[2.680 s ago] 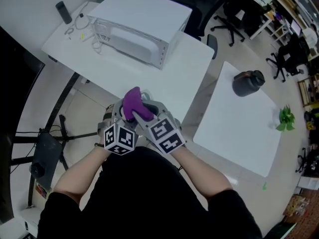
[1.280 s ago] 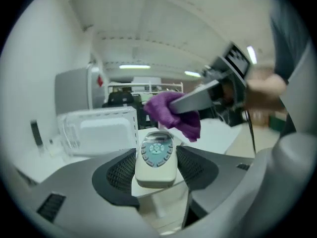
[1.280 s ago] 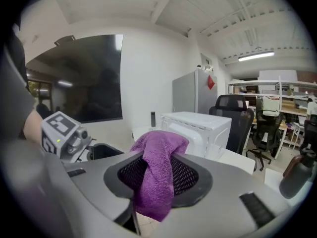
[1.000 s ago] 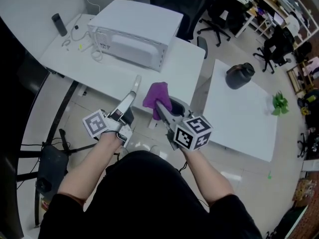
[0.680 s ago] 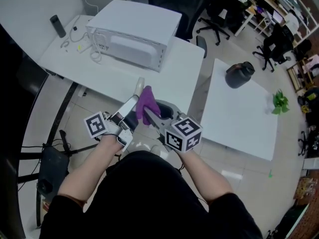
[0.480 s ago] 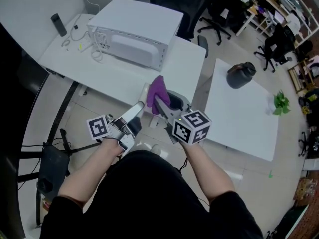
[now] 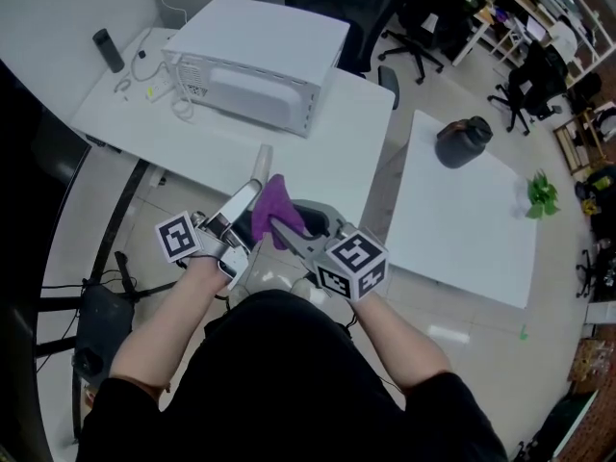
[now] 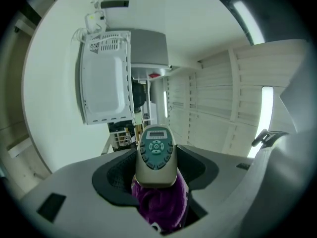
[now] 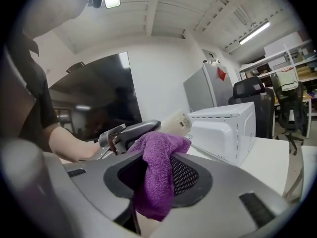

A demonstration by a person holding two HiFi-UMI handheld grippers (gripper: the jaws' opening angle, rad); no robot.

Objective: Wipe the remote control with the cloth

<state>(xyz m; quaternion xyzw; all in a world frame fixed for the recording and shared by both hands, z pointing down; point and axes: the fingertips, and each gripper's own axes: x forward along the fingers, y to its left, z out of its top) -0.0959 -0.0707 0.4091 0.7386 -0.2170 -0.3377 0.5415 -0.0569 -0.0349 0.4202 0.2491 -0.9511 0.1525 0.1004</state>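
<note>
My left gripper point(image 7: 241, 204) is shut on the near end of a beige remote control point(image 7: 260, 165), which points up and away over the white table's point(image 7: 327, 152) edge. In the left gripper view the remote point(image 8: 156, 153) shows its green-grey buttons, with the purple cloth point(image 8: 161, 202) pressed under it. My right gripper point(image 7: 281, 227) is shut on that purple cloth point(image 7: 270, 207), held against the remote close to the left jaws. The right gripper view shows the cloth point(image 9: 157, 175) hanging between its jaws, touching the remote point(image 9: 177, 123).
A white microwave point(image 7: 255, 61) stands on the table ahead, with cables point(image 7: 144, 65) and a black cylinder point(image 7: 108, 51) to its left. A second white table point(image 7: 462, 248) at the right carries a black pot point(image 7: 467, 142) and a green plant point(image 7: 544, 200). Office chairs point(image 7: 423, 17) stand behind.
The right gripper has drawn the cloth back along the remote, from near its far end toward the left gripper. Both grips have held.
</note>
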